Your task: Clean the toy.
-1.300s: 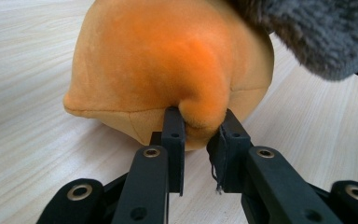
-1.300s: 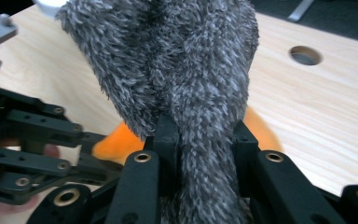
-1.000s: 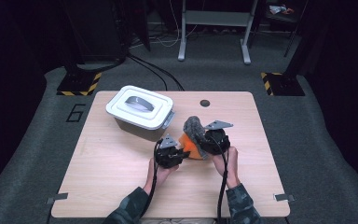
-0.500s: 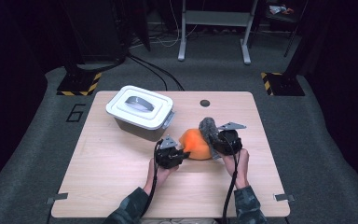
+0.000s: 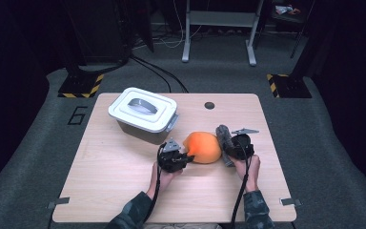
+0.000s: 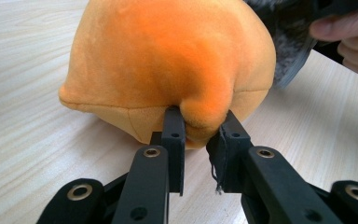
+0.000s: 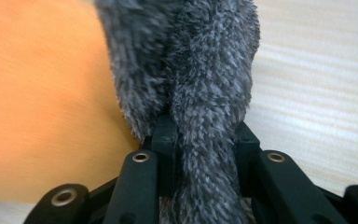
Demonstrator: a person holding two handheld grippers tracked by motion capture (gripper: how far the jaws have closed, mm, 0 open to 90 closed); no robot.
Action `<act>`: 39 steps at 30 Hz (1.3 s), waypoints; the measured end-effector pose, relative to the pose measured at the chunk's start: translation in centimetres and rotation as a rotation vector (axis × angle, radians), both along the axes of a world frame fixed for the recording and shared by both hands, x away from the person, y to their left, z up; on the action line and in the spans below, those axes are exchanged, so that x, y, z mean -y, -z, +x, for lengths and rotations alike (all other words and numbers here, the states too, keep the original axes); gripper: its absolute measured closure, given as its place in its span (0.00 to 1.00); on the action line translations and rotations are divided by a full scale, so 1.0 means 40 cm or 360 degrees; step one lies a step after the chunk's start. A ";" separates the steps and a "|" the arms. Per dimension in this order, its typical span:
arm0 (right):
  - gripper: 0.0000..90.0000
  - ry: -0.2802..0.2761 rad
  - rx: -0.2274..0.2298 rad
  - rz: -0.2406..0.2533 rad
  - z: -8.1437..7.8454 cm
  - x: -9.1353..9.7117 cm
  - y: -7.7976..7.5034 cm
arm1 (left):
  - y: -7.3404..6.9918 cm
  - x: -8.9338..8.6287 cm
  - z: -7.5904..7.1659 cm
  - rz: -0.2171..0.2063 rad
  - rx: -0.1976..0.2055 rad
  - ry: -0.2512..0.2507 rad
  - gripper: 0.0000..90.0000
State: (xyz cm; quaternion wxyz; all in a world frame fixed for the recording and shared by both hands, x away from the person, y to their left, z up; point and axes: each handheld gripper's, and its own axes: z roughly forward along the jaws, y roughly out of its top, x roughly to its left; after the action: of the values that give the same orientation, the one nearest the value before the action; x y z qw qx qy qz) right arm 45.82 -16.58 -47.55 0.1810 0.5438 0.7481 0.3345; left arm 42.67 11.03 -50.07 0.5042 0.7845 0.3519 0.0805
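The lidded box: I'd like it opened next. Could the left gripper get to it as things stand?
Probably not yet. The way to the box looks free, but the left gripper is shut on the orange plush and would have to let go first.

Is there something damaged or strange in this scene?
One small thing: a frayed thread hangs from the pad of the left gripper, which pinches the orange plush. The bin sits lidded and upright.

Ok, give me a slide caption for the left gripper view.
Left tongs pinch a fold of the orange plush toy on the wooden table.
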 end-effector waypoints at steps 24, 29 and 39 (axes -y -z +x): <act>0.78 -0.0148 0.0144 -0.0085 -0.045 -0.080 -0.085 | -0.003 -0.015 0.011 -0.0043 -0.0018 -0.0053 0.76; 0.78 -0.0131 0.0121 -0.0097 -0.036 -0.079 -0.087 | 0.002 -0.015 0.007 -0.0011 -0.0006 -0.0072 0.61; 0.78 -0.0143 0.0103 -0.0066 -0.023 -0.072 -0.082 | 0.013 0.008 0.004 0.0093 0.0085 -0.0115 0.43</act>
State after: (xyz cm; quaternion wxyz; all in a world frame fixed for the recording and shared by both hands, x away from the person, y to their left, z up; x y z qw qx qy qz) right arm 44.90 -13.70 -44.27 0.2011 0.4946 0.7723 0.3441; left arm 42.82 10.73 -50.58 0.4871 0.7832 0.3639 0.1298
